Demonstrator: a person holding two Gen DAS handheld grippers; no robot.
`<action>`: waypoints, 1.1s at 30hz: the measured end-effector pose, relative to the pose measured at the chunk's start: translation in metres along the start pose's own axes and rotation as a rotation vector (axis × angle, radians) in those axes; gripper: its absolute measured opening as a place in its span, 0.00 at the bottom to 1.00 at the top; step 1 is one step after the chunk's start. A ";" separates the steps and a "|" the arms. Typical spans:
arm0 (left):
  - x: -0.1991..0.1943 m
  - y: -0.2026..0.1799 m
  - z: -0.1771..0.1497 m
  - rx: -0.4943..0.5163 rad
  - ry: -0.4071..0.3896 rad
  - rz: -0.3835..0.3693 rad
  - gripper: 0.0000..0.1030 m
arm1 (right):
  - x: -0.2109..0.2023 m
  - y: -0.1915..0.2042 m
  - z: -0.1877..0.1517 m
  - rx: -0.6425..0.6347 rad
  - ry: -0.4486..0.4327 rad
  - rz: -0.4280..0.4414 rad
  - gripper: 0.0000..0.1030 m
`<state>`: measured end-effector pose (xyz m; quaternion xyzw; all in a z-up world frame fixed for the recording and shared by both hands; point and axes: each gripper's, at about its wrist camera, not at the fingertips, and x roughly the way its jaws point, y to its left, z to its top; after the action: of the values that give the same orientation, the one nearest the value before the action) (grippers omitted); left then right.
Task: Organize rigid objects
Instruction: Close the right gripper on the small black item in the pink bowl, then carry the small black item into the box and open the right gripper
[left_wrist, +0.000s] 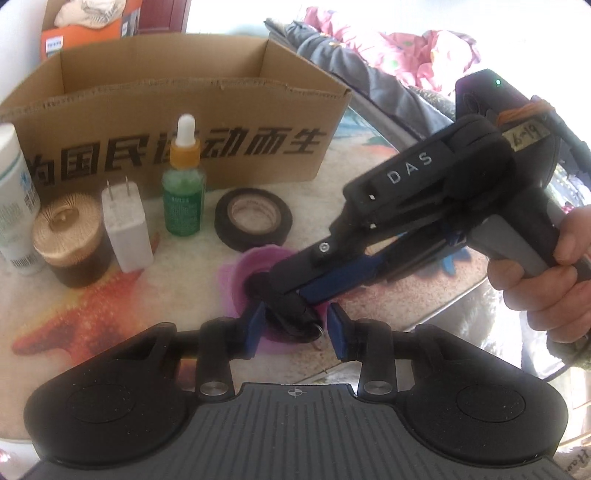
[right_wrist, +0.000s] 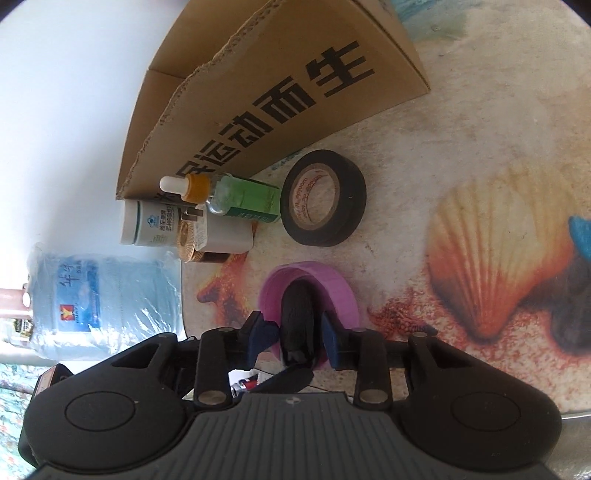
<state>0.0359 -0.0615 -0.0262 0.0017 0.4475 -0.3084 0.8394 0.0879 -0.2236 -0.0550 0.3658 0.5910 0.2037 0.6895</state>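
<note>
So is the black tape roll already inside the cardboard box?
No, the black tape roll lies flat on the table in front of the cardboard box.

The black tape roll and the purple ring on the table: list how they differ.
The black tape roll is black with a tan core; the purple ring is pinkish purple throughout. The black tape roll's centre is empty, while a dark object sits in the purple ring. The black tape roll lies nearer the cardboard box; the purple ring lies nearest the camera. Both are round and lie flat on the printed table.
</note>
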 end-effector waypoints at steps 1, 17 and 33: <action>0.000 0.000 0.000 -0.001 -0.003 0.005 0.35 | 0.001 0.003 0.001 -0.009 0.003 -0.011 0.36; -0.001 0.018 0.002 -0.111 0.005 -0.050 0.39 | 0.011 0.019 0.003 -0.124 -0.022 -0.069 0.30; -0.001 0.016 0.003 -0.146 -0.004 -0.046 0.37 | 0.005 0.018 -0.007 -0.174 -0.081 -0.037 0.17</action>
<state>0.0455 -0.0487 -0.0279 -0.0704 0.4668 -0.2944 0.8309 0.0844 -0.2068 -0.0452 0.3014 0.5494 0.2267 0.7456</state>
